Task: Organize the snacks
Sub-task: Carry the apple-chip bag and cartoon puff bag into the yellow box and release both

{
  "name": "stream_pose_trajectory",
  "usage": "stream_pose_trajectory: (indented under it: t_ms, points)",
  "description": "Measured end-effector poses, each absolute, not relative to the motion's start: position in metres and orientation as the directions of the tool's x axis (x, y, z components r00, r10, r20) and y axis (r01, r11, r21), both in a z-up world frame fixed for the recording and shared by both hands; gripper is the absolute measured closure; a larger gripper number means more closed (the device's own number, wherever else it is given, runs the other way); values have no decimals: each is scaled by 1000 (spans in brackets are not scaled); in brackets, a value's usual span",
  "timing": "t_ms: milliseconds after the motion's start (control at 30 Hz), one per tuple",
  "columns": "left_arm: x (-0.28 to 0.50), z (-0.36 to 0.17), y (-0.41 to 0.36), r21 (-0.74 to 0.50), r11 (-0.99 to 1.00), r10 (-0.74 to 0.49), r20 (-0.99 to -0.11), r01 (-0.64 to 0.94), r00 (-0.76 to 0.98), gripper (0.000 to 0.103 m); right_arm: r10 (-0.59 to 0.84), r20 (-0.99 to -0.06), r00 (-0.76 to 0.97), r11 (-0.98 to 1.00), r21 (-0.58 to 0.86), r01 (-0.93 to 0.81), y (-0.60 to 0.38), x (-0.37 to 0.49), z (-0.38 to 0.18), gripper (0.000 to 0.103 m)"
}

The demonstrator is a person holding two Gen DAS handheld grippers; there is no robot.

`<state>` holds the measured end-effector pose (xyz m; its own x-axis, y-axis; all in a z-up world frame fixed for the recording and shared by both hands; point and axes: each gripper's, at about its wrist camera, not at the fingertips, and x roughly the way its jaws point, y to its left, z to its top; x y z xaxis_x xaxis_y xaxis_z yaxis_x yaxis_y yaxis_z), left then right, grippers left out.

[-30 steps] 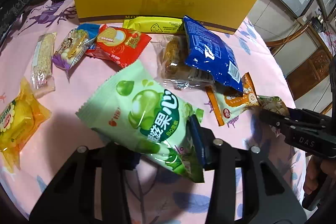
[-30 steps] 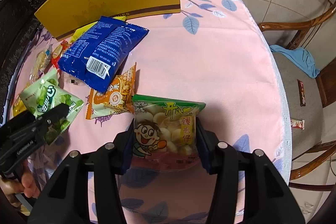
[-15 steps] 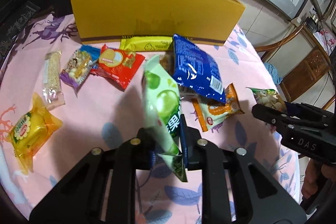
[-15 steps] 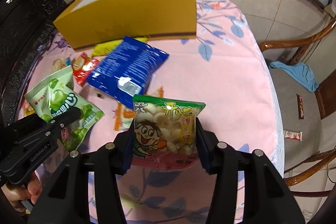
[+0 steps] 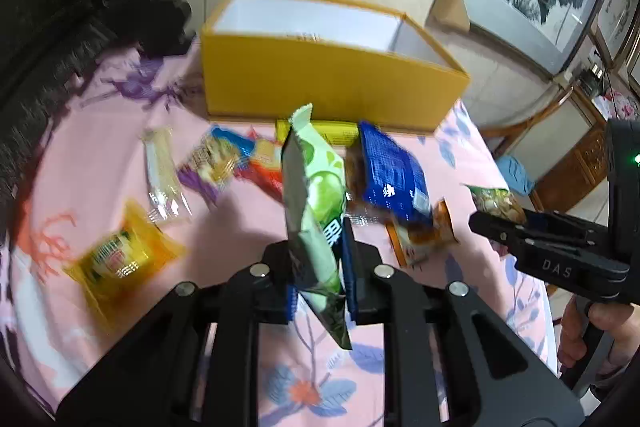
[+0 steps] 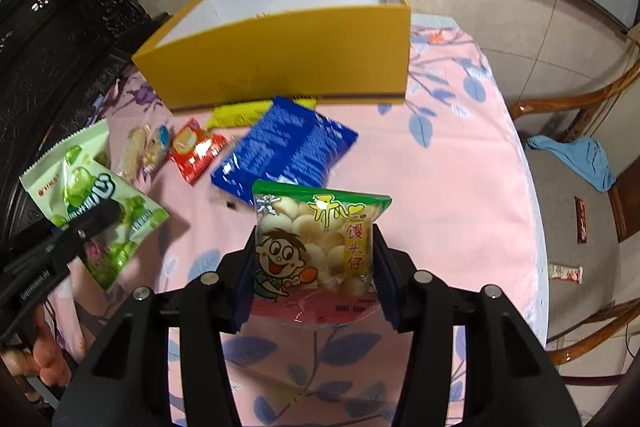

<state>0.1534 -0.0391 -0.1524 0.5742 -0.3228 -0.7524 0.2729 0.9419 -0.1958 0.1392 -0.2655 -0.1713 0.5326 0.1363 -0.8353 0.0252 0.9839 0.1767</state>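
Pink table (image 6: 460, 187); yellow box (image 6: 288, 63) open, white inside, contents hidden.

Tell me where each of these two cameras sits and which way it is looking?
Left wrist view: sits on the left gripper, looking down and forward over the pink table to the yellow box; its fingers pinch a green snack bag; the right gripper and a hand show.
Right wrist view: sits on the right gripper, facing the same box; it holds a biscuit bag.
Both share the box, the blue bag and both held bags.
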Motion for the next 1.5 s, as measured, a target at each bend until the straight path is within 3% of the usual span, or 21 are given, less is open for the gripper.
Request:
stream_pose_trajectory:
  t_ms: [467, 767, 833, 867, 900, 1067, 1300, 1500]
  points:
    - [262, -56, -56, -172, 934, -354, -571, 314, 741, 85, 186, -676, 713, 978, 196, -70, -266, 232, -79, 52]
    - [373, -59, -88, -150, 936, -342, -610, 319, 715, 84, 193, -673, 714, 973, 226, -50, -277, 334, -74, 51]
    - [390, -66, -94, -138, 939, -327, -637, 314, 698, 60, 186, -690, 700, 973, 226, -36, -278, 355, -80, 50]
    - [398, -69, -96, -124, 949, -298, -647, 289, 702, 26, 186, -700, 689, 973, 230, -28, -278, 363, -84, 49]
    - [401, -70, -95, -110, 959, -268, -646, 261, 714, 15, 188, -715, 674, 972, 234, -23, -279, 370, -88, 49]
    - [378, -67, -75, -155, 961, -275, -619, 228, 736, 9, 169, -747, 643, 971, 238, 21, -285, 367, -99, 36]
    - [314, -79, -38, -195, 964, -262, -617, 179, 742, 8, 224, -722, 655, 955, 297, 1, -287, 298, -99, 36]
    - [260, -97, -26, -103, 976, -212, -639, 191, 740, 8, 237, -767, 596, 944, 326, 44, -293, 236, -136, 36]
